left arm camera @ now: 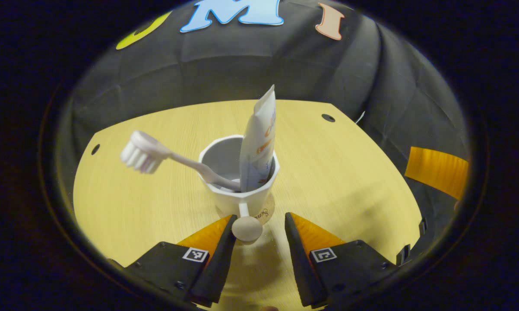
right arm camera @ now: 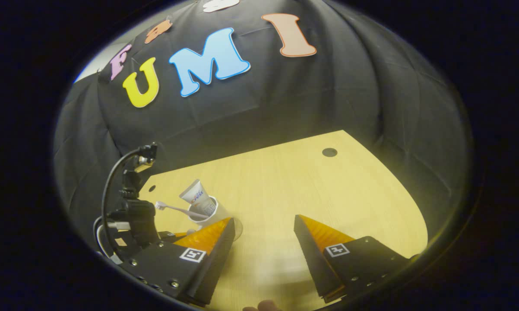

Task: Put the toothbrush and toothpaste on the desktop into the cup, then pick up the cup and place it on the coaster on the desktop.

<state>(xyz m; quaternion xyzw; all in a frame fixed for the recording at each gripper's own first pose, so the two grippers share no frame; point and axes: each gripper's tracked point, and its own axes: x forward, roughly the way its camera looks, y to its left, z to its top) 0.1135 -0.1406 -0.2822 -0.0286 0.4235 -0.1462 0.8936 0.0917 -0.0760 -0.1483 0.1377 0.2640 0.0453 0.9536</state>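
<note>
A white cup (left arm camera: 238, 172) stands on a round cork coaster (left arm camera: 266, 212) on the wooden desktop (left arm camera: 350, 181). A toothpaste tube (left arm camera: 259, 138) stands upright in the cup. The toothbrush (left arm camera: 156, 156) leans out to the left, bristle head in the air. The cup's ball-ended handle (left arm camera: 246, 227) sits between the fingers of my left gripper (left arm camera: 260, 217), which is open, with the ball close against one finger. In the right gripper view the cup (right arm camera: 207, 211) with tube and brush lies far left, partly behind a finger of my open right gripper (right arm camera: 264, 219), which holds nothing.
The left gripper's body (right arm camera: 136, 216) with its cable rises beside the cup in the right gripper view. The desktop (right arm camera: 328, 194) has small round holes (left arm camera: 327, 117) (right arm camera: 329, 152) near its far corners. Black cloth walls close off the back and sides.
</note>
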